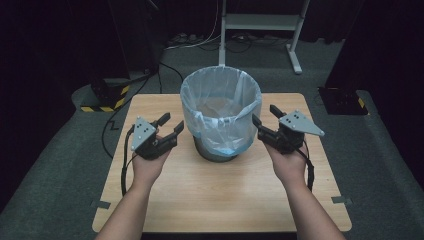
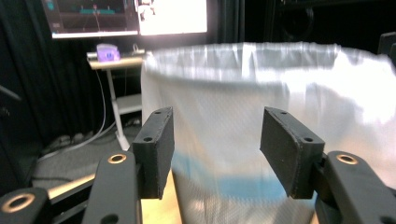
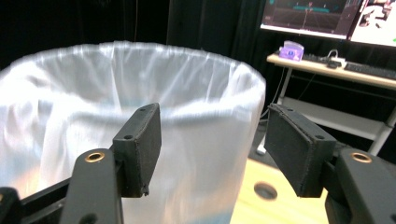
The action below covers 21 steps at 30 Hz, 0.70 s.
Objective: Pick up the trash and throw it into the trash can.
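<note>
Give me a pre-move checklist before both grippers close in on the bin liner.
1. Left gripper open, nothing held: ok.
2. Right gripper open, nothing held: ok.
3. Bin upright on the table: ok.
4. Liner folded over the rim all round: ok.
5. Both grippers flank the bin, one each side: ok.
6. Jaws touching the liner already: cannot tell.

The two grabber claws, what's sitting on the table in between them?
Between the left gripper and the right gripper stands a bin lined with a pale plastic bag. The high view shows it.
</note>
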{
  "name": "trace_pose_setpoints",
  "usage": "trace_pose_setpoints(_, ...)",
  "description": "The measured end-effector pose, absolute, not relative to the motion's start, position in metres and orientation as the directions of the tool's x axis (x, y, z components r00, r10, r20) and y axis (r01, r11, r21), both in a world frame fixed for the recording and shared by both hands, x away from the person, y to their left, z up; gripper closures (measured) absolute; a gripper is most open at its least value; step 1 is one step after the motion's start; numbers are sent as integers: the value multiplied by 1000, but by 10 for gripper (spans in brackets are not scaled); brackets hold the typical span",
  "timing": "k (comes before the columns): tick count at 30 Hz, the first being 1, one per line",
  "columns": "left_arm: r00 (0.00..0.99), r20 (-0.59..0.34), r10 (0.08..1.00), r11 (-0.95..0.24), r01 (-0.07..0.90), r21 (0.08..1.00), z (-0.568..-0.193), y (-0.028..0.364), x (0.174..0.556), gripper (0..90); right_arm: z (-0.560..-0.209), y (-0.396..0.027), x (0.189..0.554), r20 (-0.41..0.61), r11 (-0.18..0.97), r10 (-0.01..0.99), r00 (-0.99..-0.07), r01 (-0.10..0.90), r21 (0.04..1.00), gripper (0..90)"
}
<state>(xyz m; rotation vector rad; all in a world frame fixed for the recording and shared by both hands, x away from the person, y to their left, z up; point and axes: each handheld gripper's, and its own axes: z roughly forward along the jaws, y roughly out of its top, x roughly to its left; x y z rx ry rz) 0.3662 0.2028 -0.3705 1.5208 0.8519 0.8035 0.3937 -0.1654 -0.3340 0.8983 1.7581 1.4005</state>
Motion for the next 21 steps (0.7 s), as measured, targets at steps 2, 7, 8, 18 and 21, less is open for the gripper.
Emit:
trace_pose_setpoints(2, 507, 18, 862, -86, 111, 990, -385, 203, 363, 443, -347, -167, 390, -102, 183, 851, -515, 109, 977, 365)
trace_pose_setpoints(7, 519, -6, 855, -120, 208, 971, -423, 203, 358, 439, -385, -170, 384, -97, 215, 852, -515, 175, 961, 365)
trace_pose_setpoints(8, 521, -14, 853, -122, 225, 967, -431, 204, 357, 436, -402, -172, 382, -95, 228, 855, -510, 205, 952, 365)
trace_pose_setpoints(18, 482, -94, 871, -111, 380, 918, -492, 207, 350, 419, -462, -182, 370, -94, 282, 858, -505, 311, 908, 353)
trace_pose_setpoints(21, 489, -77, 869, -195, 480, 855, -502, 211, 352, 361, -479, -187, 367, -93, 297, 859, -504, 343, 891, 347)
